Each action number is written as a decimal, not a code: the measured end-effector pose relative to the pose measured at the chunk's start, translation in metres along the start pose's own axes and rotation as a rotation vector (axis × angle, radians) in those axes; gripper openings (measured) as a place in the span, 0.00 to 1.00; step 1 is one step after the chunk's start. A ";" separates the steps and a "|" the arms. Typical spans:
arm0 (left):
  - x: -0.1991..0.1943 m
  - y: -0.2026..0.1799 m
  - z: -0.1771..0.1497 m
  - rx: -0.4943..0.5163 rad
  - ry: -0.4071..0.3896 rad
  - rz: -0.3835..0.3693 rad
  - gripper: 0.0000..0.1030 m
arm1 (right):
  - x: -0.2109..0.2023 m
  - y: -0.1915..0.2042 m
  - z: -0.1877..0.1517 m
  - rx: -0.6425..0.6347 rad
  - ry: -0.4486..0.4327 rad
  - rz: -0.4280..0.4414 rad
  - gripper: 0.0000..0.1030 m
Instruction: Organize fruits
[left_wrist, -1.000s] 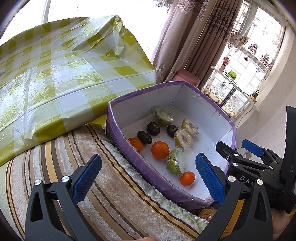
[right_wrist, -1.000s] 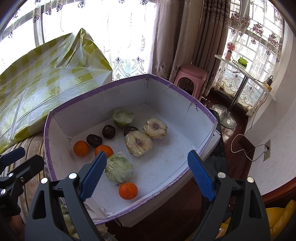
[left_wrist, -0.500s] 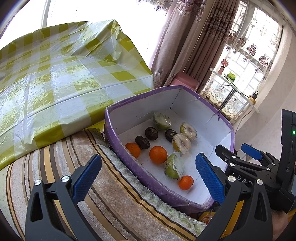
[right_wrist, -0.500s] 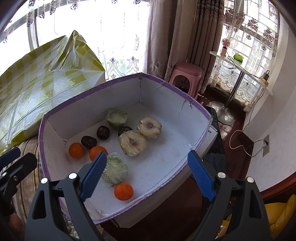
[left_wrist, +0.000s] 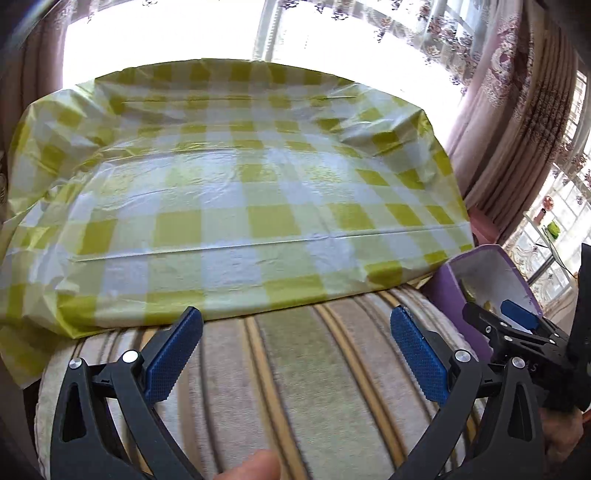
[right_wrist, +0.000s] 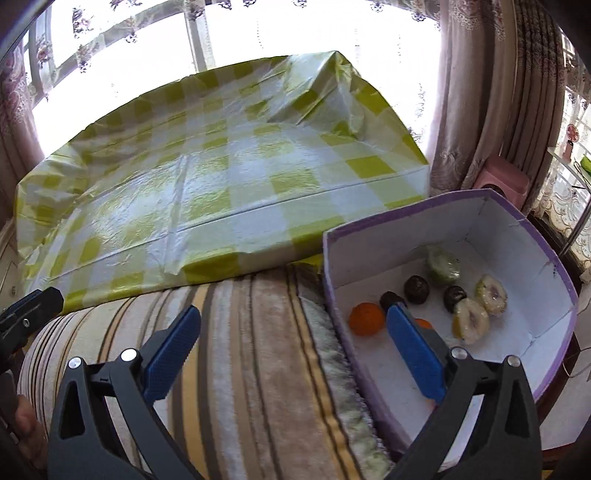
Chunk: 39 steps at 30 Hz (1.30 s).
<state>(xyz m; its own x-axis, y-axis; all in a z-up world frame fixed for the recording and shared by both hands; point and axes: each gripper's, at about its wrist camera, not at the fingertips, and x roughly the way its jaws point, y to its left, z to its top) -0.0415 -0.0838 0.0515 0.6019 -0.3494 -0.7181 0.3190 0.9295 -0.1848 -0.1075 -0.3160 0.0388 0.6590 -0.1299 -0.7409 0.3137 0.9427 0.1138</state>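
Two empty grippers (left_wrist: 295, 354) (right_wrist: 291, 354), wide apart

Both views now swing left, off the purple-rimmed box (right_wrist: 517, 236) and onto the striped cushion (left_wrist: 295, 387) and the yellow-checked plastic cover (left_wrist: 240, 206). The box sits at far right. The right gripper (right_wrist: 291, 354) has just opened wider, nothing between its jaws. Fruit positions show no change.
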 end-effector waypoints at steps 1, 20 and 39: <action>-0.001 0.019 -0.005 -0.023 0.008 0.041 0.96 | 0.007 0.020 0.002 -0.028 0.008 0.029 0.98; 0.004 0.110 -0.052 -0.158 0.014 0.196 0.96 | 0.059 0.135 -0.016 -0.214 0.076 0.041 0.99; 0.013 0.104 -0.046 -0.094 0.046 0.181 0.96 | 0.063 0.127 -0.019 -0.184 0.086 0.129 0.99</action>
<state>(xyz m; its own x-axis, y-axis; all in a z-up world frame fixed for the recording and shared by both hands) -0.0344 0.0137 -0.0076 0.6081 -0.1718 -0.7750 0.1374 0.9843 -0.1104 -0.0393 -0.1986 -0.0055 0.6222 0.0150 -0.7827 0.0957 0.9909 0.0950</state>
